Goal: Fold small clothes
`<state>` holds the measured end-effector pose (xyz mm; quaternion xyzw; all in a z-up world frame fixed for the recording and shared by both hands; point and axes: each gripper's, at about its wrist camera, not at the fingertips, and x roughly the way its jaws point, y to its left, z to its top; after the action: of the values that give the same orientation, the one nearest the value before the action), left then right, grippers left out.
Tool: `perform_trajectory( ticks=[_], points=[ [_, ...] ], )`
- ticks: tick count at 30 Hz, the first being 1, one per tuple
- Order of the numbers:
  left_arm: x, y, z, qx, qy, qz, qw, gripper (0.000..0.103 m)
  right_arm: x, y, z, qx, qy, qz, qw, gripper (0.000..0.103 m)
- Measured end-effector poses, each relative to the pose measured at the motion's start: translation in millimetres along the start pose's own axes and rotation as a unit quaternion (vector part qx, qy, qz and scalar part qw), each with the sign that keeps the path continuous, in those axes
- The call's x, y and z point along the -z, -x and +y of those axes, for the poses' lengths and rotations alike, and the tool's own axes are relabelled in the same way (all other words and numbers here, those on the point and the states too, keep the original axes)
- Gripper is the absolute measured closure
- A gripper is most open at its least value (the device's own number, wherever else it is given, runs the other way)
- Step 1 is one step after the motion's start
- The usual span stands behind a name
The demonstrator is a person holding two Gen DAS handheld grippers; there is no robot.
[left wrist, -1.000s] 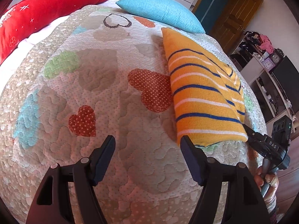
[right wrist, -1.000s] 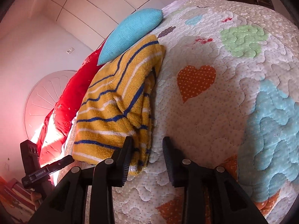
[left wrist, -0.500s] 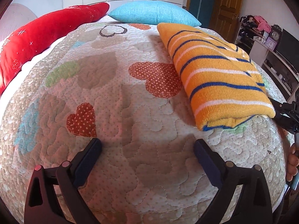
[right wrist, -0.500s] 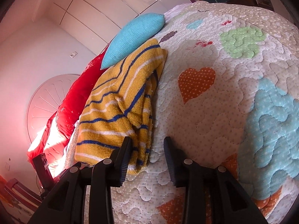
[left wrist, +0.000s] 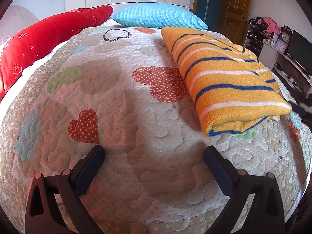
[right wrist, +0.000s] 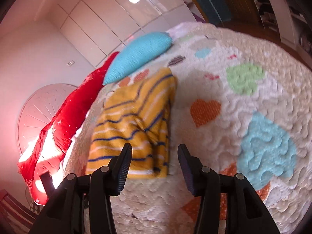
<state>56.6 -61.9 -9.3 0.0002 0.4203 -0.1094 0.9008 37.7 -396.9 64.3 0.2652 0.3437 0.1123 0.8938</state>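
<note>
Your bed is covered by a quilted bedspread (left wrist: 120, 101) printed with hearts, and it fills both views. Along its far edge lie a long red pillow (left wrist: 44, 37) and a blue pillow (left wrist: 158, 18), touching end to end. The folded yellow sweater with blue and white stripes (left wrist: 228, 76) lies flat on the bedspread's right side in your left wrist view, its far end just in front of the blue pillow. Your left gripper (left wrist: 154, 156) hangs over bare quilt left of the sweater, its jaws spread wide and holding nothing. Your right gripper (right wrist: 154, 156) sits at the sweater's near edge (right wrist: 134, 124), jaws released, nothing between them; this view is blurred.
</note>
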Motion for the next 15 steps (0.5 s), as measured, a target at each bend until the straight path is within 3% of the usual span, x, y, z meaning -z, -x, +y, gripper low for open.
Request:
perform_trajectory(
  ticks=[4, 8, 11, 13, 15],
  points=[
    [0, 0, -1, -0.001, -0.001, -0.001, 1.0000, 0.001, -32, -18, 54, -0.011, 0.067, 0.004, 0.998, 0.049],
    [1, 0, -1, -0.001, 0.000, -0.001, 1.0000, 0.001, -58, -92, 80, -0.028, 0.089, 0.073, 0.993, 0.049],
    [1, -1, -1, 0.000, 0.000, -0.001, 1.0000, 0.001, -83, -147, 68, 0.065, 0.102, 0.083, 0.989, 0.049],
    [1, 0, -1, 0.000, 0.001, -0.001, 1.0000, 0.001, -99, -173, 42, 0.129, 0.078, 0.087, 0.985, 0.049],
    [1, 0, -1, 0.001, 0.001, -0.001, 1.0000, 0.001, -108, -186, 21, 0.145, 0.056, 0.090, 0.984, 0.041]
  ],
)
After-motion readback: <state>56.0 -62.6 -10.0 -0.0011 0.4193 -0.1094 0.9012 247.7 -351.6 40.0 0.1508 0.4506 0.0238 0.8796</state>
